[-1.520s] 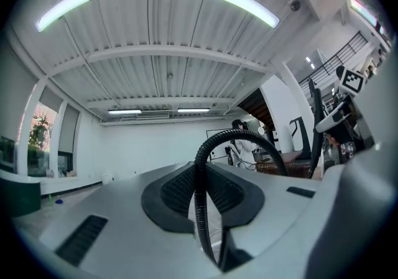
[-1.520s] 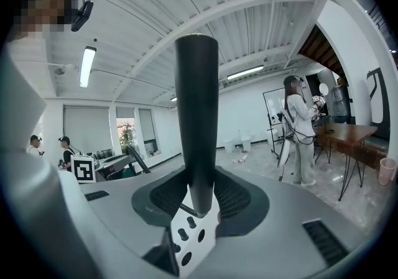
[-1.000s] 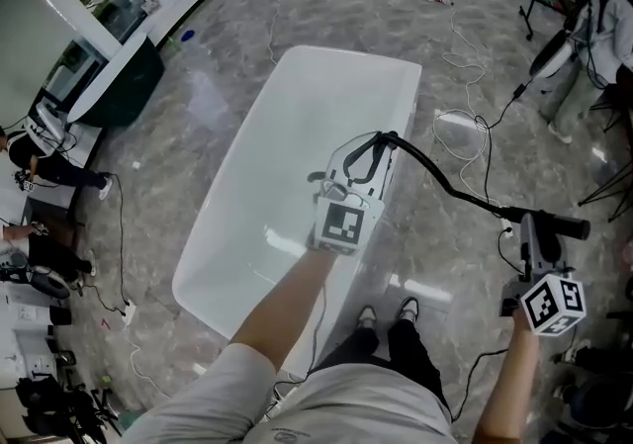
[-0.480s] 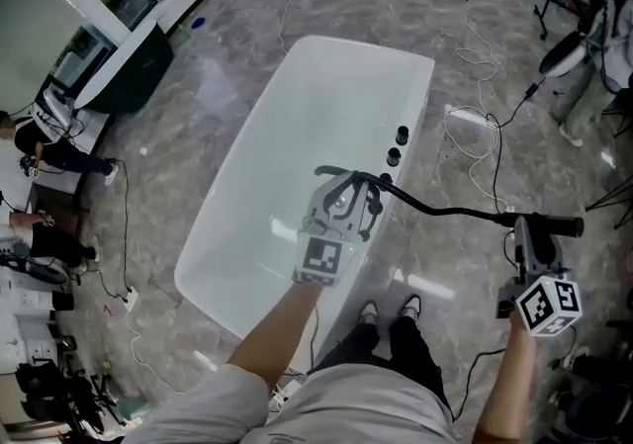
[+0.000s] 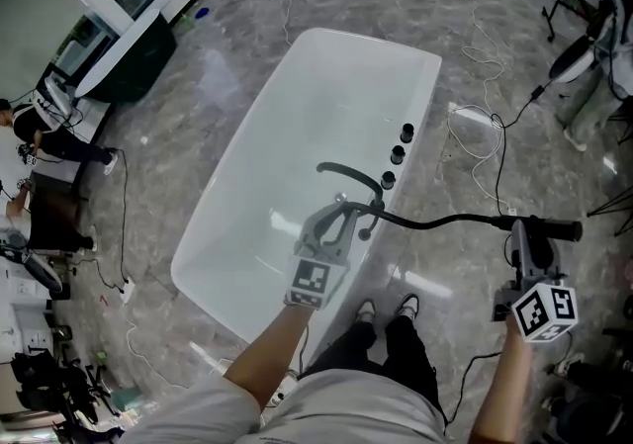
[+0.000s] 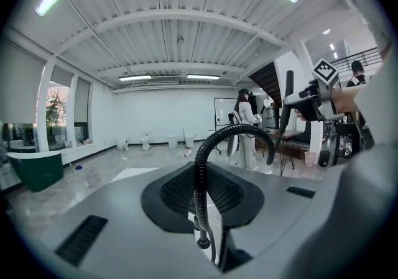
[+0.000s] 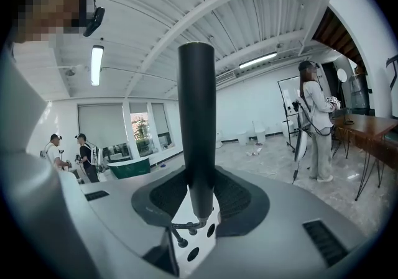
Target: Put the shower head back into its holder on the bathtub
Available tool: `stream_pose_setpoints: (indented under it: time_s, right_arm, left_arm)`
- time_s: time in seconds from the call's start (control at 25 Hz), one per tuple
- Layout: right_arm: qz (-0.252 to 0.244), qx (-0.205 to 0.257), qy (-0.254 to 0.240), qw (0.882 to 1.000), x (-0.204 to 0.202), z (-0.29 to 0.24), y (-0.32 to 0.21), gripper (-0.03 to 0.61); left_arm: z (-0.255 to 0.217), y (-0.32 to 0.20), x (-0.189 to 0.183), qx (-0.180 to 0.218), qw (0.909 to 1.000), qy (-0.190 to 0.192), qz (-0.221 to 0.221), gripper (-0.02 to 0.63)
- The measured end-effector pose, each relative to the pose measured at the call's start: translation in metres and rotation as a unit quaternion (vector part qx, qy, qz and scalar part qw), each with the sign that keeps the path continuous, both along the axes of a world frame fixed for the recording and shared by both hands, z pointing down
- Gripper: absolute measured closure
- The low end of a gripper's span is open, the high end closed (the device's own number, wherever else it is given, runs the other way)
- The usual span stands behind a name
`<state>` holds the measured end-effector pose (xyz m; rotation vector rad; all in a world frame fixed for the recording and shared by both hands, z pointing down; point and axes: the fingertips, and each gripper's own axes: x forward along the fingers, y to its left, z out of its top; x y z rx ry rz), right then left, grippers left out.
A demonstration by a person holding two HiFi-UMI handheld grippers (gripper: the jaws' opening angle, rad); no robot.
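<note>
Beside the bathtub (image 5: 297, 48) | your right gripper (image 5: 525, 236) had its jaws squeezed on the black shower head (image 5: 562, 229), out past the tub's side | your left gripper (image 5: 341, 210) pinched the hose (image 5: 435, 222) in its jaws near the rim.

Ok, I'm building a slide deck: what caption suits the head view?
Left gripper shut on the black hose above the white bathtub, right gripper shut on the shower head beside it.

Head view steeply down over bathtub (image 5: 316, 106); gripper views near-level, roomward.
</note>
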<state>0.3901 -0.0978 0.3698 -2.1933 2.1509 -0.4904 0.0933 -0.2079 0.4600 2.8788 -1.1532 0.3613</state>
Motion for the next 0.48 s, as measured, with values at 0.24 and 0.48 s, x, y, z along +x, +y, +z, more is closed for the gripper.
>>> stream_pose_setpoints:
  time_s: [0.24,0.48]
  right_arm:
    - [-0.012,0.015,-0.004,1.000,-0.004,-0.012,-0.014,0.437]
    - [-0.034,0.008,0.012,0.999,-0.015,-0.010,-0.031,0.437]
  left_arm:
    - [-0.048,0.010,-0.020,0.020,0.9998,-0.005,0.002,0.565]
    - [-0.003,0.018,-0.019,-0.053,0.9971,-0.045,0.032,0.565]
